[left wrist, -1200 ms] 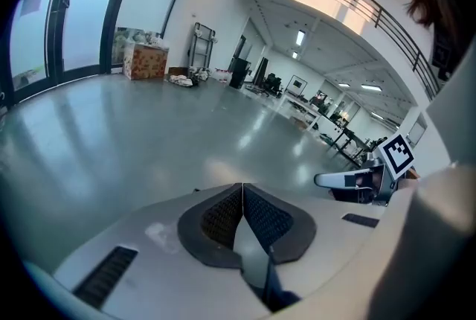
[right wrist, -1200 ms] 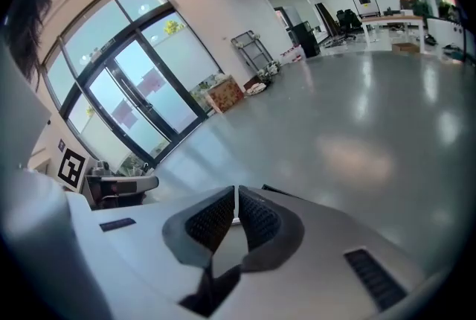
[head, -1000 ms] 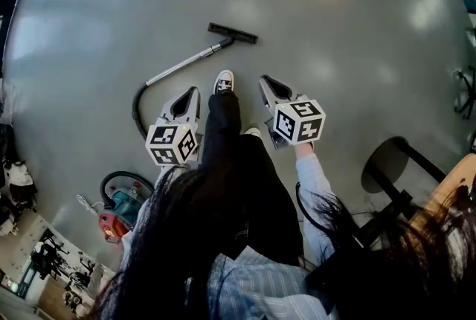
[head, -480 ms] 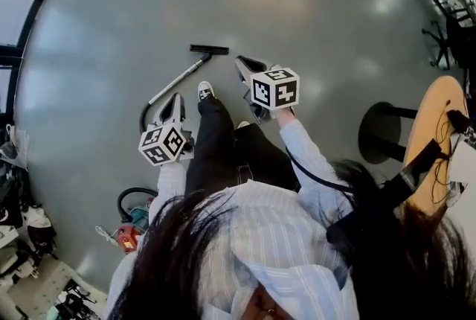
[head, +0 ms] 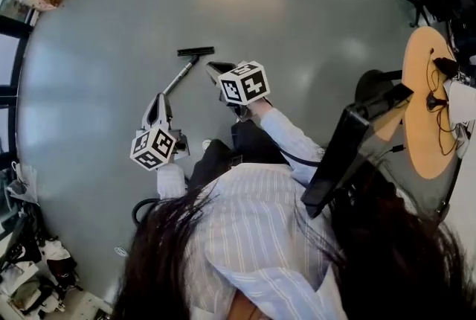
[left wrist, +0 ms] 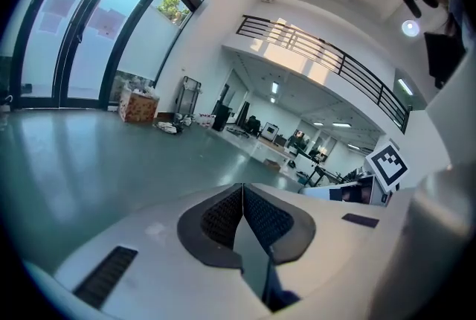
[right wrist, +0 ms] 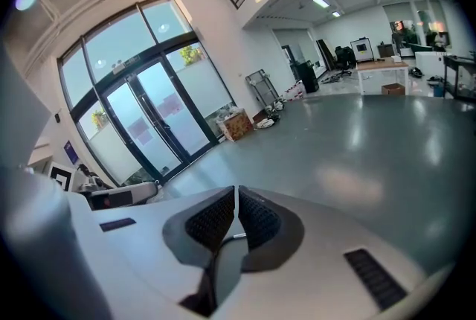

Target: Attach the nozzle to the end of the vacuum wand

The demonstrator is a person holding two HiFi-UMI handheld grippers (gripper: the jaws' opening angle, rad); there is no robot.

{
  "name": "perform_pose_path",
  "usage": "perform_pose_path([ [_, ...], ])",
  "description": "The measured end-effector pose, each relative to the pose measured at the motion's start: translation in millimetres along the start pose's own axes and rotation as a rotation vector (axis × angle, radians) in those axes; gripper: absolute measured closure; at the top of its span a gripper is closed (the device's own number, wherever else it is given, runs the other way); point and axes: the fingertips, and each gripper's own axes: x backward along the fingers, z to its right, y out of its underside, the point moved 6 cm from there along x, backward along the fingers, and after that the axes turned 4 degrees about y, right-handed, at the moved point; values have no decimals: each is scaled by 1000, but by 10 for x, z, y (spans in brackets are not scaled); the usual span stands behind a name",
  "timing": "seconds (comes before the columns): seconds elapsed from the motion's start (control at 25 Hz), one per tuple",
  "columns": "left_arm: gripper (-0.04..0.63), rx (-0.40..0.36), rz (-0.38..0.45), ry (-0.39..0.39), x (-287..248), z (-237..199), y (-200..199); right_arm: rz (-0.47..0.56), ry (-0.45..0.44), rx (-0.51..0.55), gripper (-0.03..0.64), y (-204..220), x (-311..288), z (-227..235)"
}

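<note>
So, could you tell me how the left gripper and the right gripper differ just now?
The right gripper is held further out than the left gripper, nearer the nozzle in the head view. The left gripper points roughly straight up that picture; the right gripper slants up-left. The left gripper's camera faces a railed balcony, the right gripper's glass doors. Both are shut and empty, neither touching the wand.

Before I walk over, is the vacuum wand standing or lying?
Lying: the wand runs flat along the floor, nozzle at its end.
</note>
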Motion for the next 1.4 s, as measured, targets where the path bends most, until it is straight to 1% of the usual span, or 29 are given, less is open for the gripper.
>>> perform_pose_path([
  [0.16,586,-5,1,24,444,-143,19,-16,-6,12,595,214,-41,-487],
  [0.24,586,-15,-14,39,683,-232,60,-16,-13,-8,595,340,-70,-730],
  [0.36,586,-22,-35,50,1024,-474,109,-21,-25,-40,595,512,-166,-1121],
  [0.48,586,3,-44,47,1312,-743,174,-41,-27,-47,595,691,-248,-1441],
  [0.64,586,51,-37,33,1545,-927,299,-78,-10,-31,595,913,-193,-1639],
  [0.84,586,97,-4,24,1724,-810,420,-103,-3,-23,595,1095,45,-1627],
  [0.96,586,107,15,9,1791,-722,464,-104,-19,-14,595,1139,145,-1605],
  [1.08,586,118,33,-16,1838,-599,533,-108,-30,20,595,1206,317,-1543],
  [1.2,586,121,56,-39,1850,-358,618,-114,-39,61,595,1319,576,-1388],
  [1.28,586,108,76,-53,1856,-120,683,-117,-51,86,595,1428,786,-1234],
  [1.4,586,92,127,-109,1925,314,878,-128,-57,127,595,1625,1189,-862],
])
